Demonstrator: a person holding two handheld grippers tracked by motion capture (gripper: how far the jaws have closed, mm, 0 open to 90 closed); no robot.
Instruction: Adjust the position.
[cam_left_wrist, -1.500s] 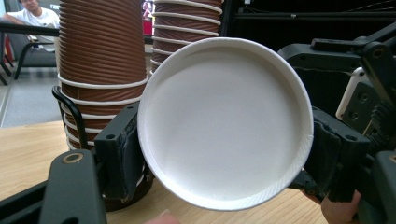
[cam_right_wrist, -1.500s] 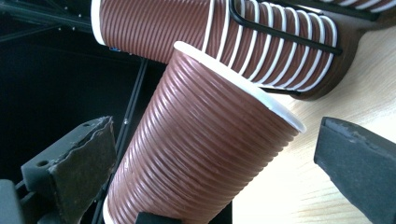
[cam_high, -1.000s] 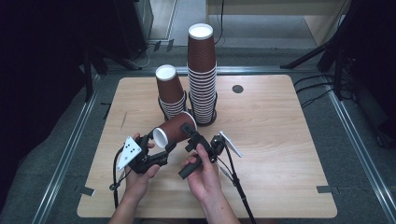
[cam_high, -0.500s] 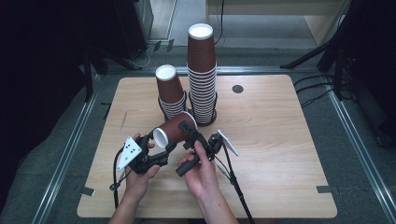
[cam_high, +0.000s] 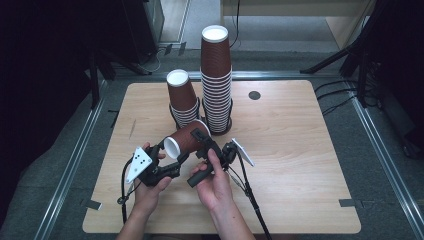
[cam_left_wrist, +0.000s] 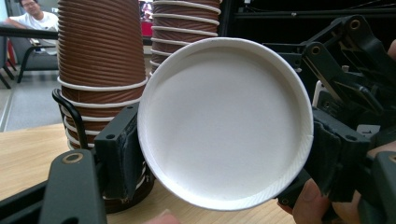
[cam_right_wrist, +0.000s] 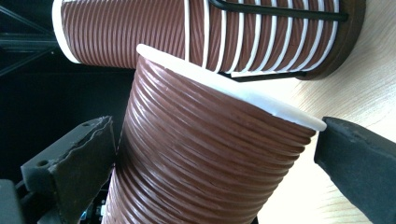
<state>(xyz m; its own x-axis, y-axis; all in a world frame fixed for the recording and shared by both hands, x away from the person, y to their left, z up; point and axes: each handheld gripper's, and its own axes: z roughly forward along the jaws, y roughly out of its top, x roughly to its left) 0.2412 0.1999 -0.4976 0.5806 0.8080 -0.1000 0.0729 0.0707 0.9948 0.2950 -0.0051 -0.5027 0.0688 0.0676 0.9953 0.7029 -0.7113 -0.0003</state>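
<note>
Cup (cam_high: 186, 140) held on its side above the bench (cam_high: 300, 165), near two stacks (cam_high: 216, 85). Left gripper (cam_high: 176, 162) jaws clamped on its base; right gripper (cam_high: 204, 144) jaws astride, grip unclear. Apparently separated; stacking remains.

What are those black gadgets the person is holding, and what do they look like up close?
Each is a hand-held gripper of black metal links with two flat black jaws. The left hand-held gripper carries a grey three-cornered plate dotted with black marks; the right hand-held gripper has a similar pale plate. A thin black cable trails from each. The forearms show no sleeves.
</note>
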